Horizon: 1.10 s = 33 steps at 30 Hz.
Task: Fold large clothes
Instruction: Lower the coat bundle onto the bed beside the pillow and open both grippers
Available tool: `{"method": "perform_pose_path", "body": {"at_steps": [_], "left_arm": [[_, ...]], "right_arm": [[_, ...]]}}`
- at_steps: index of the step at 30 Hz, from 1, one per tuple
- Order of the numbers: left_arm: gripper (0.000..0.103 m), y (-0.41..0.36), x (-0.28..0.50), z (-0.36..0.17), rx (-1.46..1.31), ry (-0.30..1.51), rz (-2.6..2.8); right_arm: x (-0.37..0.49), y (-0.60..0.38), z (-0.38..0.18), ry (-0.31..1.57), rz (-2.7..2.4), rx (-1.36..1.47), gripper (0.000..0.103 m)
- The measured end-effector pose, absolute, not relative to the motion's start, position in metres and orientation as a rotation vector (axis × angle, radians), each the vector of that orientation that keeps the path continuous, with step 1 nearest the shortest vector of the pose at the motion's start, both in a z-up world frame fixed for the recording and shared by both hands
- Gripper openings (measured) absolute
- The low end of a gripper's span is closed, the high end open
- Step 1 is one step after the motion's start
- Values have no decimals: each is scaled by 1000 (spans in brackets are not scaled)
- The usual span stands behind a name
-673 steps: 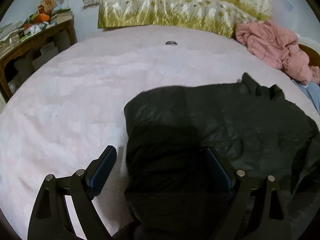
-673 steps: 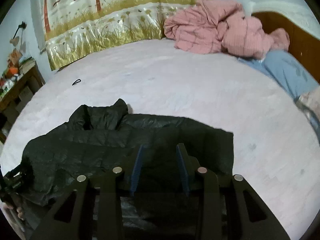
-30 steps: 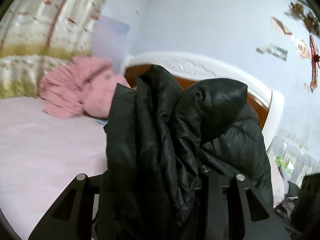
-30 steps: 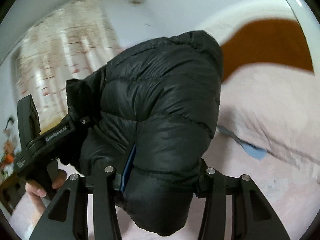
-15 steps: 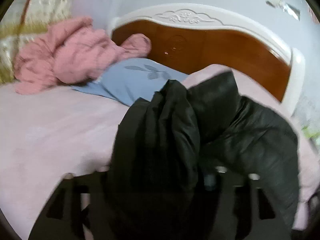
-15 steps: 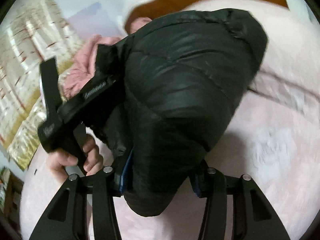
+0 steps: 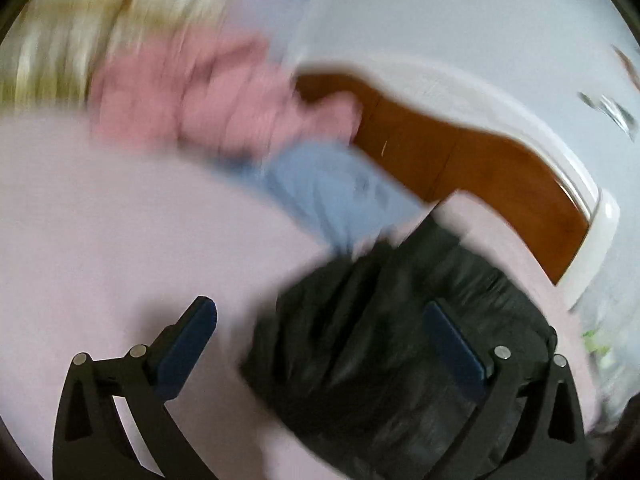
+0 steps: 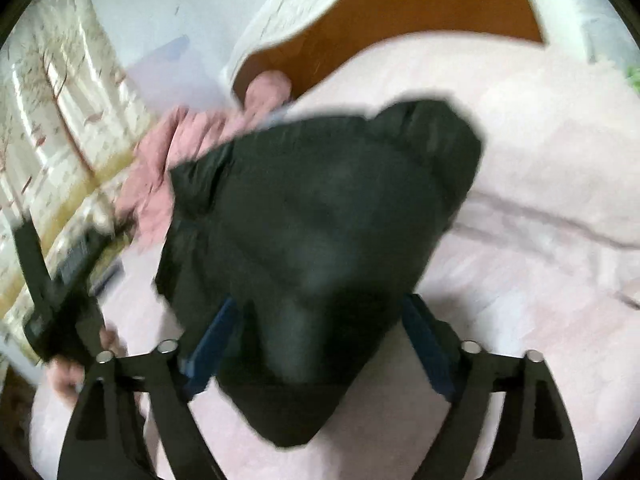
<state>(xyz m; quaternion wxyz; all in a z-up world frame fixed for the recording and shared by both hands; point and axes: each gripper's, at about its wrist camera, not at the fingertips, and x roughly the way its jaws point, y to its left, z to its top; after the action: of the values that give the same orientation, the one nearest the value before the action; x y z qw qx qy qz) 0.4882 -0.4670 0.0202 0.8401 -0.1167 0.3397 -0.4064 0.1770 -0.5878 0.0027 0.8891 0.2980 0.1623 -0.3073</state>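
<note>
Blurring black jacket (image 8: 320, 220), edges indistinct

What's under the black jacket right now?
The black jacket lies bunched on the pink bedspread near the headboard. Anything beneath the bundle is covered.

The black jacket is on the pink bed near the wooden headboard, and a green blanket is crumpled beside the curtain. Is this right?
Not quite: the crumpled blanket is pink, not green, as the left wrist view shows. The rest holds: the black jacket is on the pink bed near the wooden headboard.
</note>
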Motion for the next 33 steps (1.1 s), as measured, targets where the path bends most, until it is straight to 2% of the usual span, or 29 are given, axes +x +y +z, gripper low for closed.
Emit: {"method": "perform_pose_path", "body": {"at_steps": [3,4,7,10,11,14,15,16,18,19,21,24,28,29,30,31,32,33], "left_arm": [[103,-459,499,-25,-404,932,-819],[103,-456,502,-33,-470,954,-848],[103,-456,499,-33,-517,936,-936],[103,-467,489,-32,-499,936,-1055],[103,-473,486,-34,-474,949,-1053],[103,-487,482,-40,-395,962,-1035],[97,-488,482,-40,-404,957,-1053],[67,-484,479,-37,-419,934,-1066],[42,-473,471,-23,-416,849,-1073],[35,-471,468,-16,-395,808,-1073],[33,-460,460,2,-382,699,-1049],[32,-442,460,19,-419,631,-1022],[33,-458,468,13,-296,683,-926],[34,-465,467,6,-250,694,-884],[36,-470,466,0,-221,680,-857],[39,-471,463,-3,-195,643,-844],[40,-473,461,-2,-174,617,-841],[45,-473,458,1,-169,601,-842]], "right_arm": [[176,-615,-14,374,-545,745,89],[183,-627,-21,390,-495,818,89],[176,-659,-55,375,-430,1092,89],[180,-658,-46,366,-458,1013,83],[184,-655,-43,369,-451,987,74],[192,-653,-41,377,-439,952,61],[193,-653,-40,377,-448,939,57],[195,-650,-38,380,-455,910,56],[200,-642,-32,387,-448,844,53],[201,-636,-27,383,-432,811,53],[202,-628,-21,366,-365,779,52],[210,-620,-17,385,-299,761,52],[223,-623,-31,485,-358,784,57],[223,-623,-32,489,-387,766,63],[221,-621,-28,495,-460,712,80],[221,-617,-24,495,-529,655,87],[216,-610,-16,473,-603,565,91],[213,-605,-12,460,-639,510,91]]}}
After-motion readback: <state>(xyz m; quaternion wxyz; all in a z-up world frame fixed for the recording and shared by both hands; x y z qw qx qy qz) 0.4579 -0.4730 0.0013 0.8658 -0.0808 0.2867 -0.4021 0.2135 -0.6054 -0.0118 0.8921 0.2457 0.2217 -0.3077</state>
